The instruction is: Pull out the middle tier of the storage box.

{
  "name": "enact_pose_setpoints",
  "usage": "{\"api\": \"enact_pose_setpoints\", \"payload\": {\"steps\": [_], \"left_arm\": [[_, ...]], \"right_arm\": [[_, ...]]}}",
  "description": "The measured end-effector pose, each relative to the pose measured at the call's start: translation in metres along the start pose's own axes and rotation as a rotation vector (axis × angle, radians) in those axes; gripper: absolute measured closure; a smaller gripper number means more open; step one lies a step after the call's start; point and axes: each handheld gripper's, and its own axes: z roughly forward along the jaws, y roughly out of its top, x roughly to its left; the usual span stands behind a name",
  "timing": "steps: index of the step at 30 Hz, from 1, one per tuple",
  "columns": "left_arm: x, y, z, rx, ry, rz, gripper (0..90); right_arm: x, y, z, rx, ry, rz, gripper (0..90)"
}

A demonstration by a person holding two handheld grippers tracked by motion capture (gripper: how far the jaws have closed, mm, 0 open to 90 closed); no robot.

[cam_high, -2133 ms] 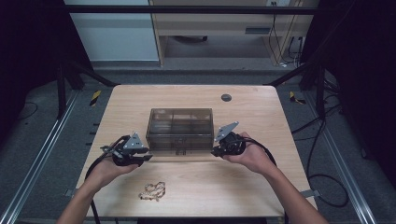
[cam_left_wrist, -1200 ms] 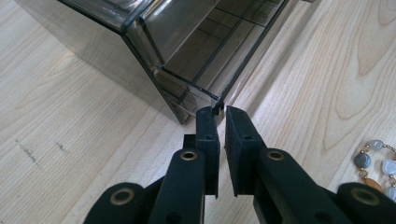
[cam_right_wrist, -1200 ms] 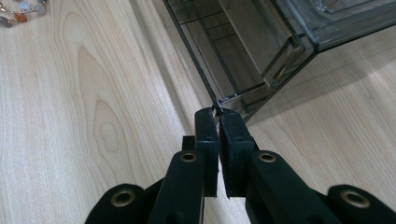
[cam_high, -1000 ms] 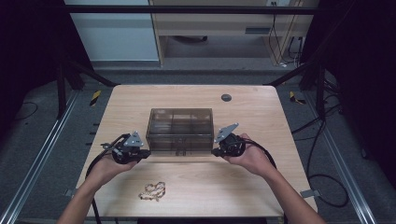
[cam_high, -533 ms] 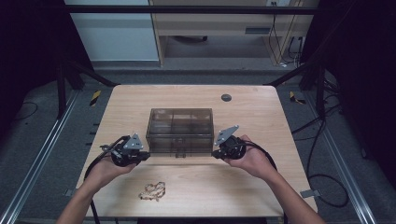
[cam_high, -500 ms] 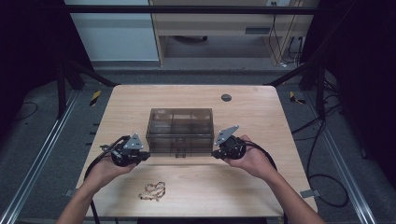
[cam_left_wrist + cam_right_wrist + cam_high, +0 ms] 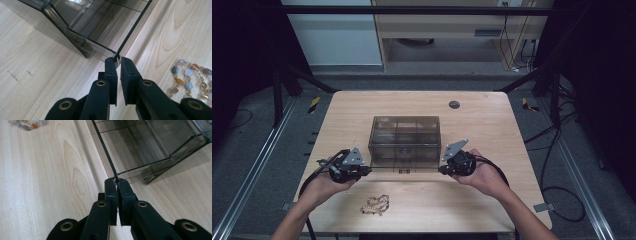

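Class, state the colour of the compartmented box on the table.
The box is see-through smoky grey-brown plastic, clearest in the high view.

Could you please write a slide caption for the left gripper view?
Left claw shut on a corner of the smoky clear box lid; beaded bracelet beside it on the table.

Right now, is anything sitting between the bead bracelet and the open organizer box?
Yes. The box's lid, folded down onto the table and pinched at its corners by the left gripper and right gripper, lies between the bead bracelet and the smoky organizer box.
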Motion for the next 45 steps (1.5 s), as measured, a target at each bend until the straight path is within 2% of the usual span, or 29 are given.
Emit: {"api": "enact_pose_setpoints", "payload": {"steps": [6, 24, 45], "left_arm": [[-0.007, 0.0, -0.003, 0.008, 0.011, 0.017, 83.6], [-0.015, -0.007, -0.005, 0.003, 0.001, 0.035, 83.9], [-0.019, -0.013, 0.0, -0.002, -0.01, 0.025, 84.2]], "right_arm": [[0.004, -0.001, -0.001, 0.003, 0.002, -0.002, 87.5], [0.015, -0.006, -0.003, -0.007, 0.004, -0.015, 87.7], [0.02, -0.012, 0.001, 0.0, 0.008, -0.014, 87.6]]}}
